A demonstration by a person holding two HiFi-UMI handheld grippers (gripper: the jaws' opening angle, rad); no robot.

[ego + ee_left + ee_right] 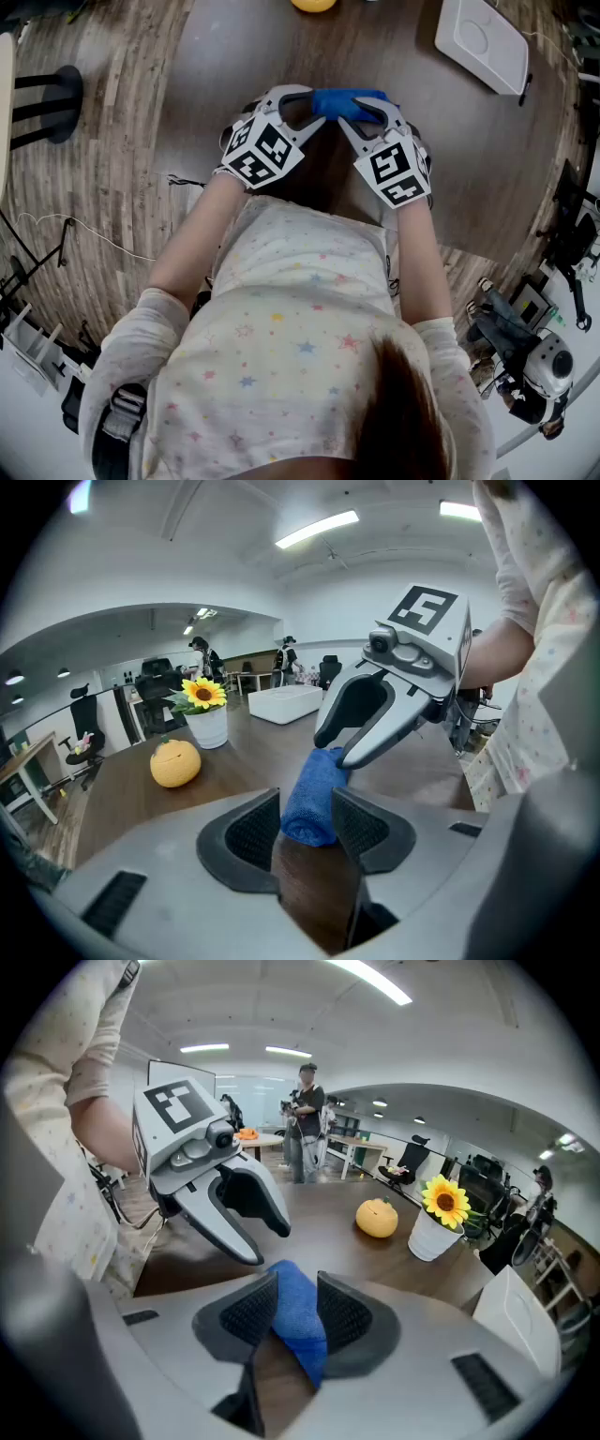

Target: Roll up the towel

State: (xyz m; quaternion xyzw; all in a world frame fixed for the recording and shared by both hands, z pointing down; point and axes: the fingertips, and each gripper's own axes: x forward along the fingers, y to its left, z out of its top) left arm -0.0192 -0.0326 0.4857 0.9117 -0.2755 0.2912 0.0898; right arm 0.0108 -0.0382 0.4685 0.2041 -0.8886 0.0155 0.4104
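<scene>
The blue towel (345, 101) is rolled into a short tight cylinder and held just above the dark table (225, 56), in front of the person. My left gripper (317, 105) is shut on its left end, my right gripper (364, 112) on its right end. In the left gripper view the roll (314, 789) runs between my left gripper's (307, 825) pads toward the right gripper (375, 719). In the right gripper view the roll (298, 1321) sits pinched in my right gripper (286, 1314), with the left gripper (225, 1199) beyond it.
An orange fruit-shaped object (175, 762) and a potted sunflower (206, 714) stand farther back on the table. A white box (483, 42) lies at the table's far right. A black stool (47, 103) and cables are on the floor at the left, and equipment (539, 361) at the right.
</scene>
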